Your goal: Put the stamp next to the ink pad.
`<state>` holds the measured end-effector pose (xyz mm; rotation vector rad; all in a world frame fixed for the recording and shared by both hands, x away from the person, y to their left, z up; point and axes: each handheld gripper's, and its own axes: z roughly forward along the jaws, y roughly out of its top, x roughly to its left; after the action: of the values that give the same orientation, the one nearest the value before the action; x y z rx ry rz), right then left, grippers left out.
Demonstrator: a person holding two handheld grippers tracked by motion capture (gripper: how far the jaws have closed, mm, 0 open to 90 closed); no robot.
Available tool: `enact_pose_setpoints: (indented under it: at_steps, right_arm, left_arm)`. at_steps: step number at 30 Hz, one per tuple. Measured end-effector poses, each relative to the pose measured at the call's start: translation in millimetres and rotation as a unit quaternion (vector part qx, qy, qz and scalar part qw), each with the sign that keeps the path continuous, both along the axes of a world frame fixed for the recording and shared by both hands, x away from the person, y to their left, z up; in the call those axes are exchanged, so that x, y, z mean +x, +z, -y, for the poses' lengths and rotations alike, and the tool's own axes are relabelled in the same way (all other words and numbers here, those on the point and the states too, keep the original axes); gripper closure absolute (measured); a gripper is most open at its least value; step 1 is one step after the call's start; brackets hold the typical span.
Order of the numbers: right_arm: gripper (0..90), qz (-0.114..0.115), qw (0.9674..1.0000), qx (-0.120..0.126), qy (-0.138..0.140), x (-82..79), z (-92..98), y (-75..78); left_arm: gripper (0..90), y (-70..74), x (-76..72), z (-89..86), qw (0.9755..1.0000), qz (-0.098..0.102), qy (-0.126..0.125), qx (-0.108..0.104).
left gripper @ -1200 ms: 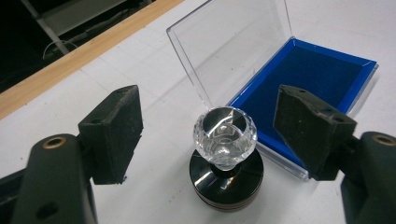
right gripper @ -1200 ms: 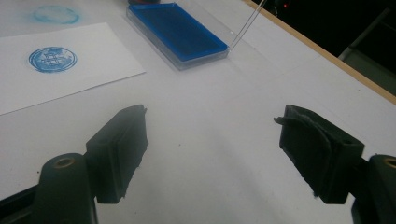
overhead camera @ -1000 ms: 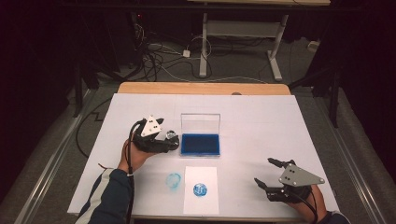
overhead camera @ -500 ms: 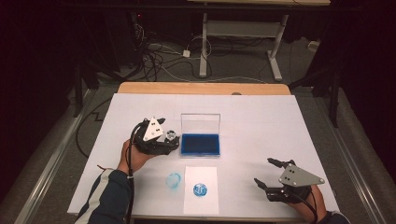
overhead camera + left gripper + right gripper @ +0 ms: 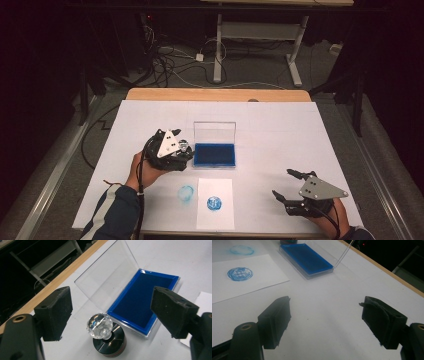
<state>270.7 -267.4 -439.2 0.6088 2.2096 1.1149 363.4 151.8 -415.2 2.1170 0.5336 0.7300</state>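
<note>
- White table with a wooden far edge, dark floor and cables behind it
- Left gripper has its jaws wide apart with nothing in them; the crystal-topped stamp stands between them, not touched, just beside the blue ink pad
- Right gripper is wide open too, holding nothing, well apart from the ink pad
- Stamped paper lies near the ink pad, on the person's side
</note>
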Motion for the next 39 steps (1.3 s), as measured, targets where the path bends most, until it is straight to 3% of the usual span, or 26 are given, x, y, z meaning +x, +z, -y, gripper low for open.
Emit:
enact_pose_setpoints:
  at_steps: [4,23,32,35,39]
  right_arm:
    - [23.4,0.001,1.0,0.0,0.0,-0.2,0.0,0.1]
    - [23.4,0.016,0.9998,0.012,0.001,-3.4,0.1,3.6]
    - [23.4,0.015,0.9998,0.009,0.001,-3.5,0.1,3.4]
    - [23.4,0.015,0.9998,0.009,0.001,-3.5,-0.1,3.5]
    - [23.4,0.015,0.9998,0.009,0.001,-3.5,-0.3,3.3]
  left_arm:
    - [17.1,3.5,-6.2,0.5,0.9999,-0.002,-0.013,-0.003]
    - [17.1,14.8,-39.7,-0.2,0.9988,0.029,-0.038,0.001]
    - [17.1,13.0,-53.3,-5.9,0.9985,0.042,-0.035,0.008]
    - [17.1,12.3,-58.2,-10.6,0.9983,0.049,-0.031,-0.001]
    - [17.1,8.3,-63.4,-15.6,0.9983,0.052,-0.025,0.007]
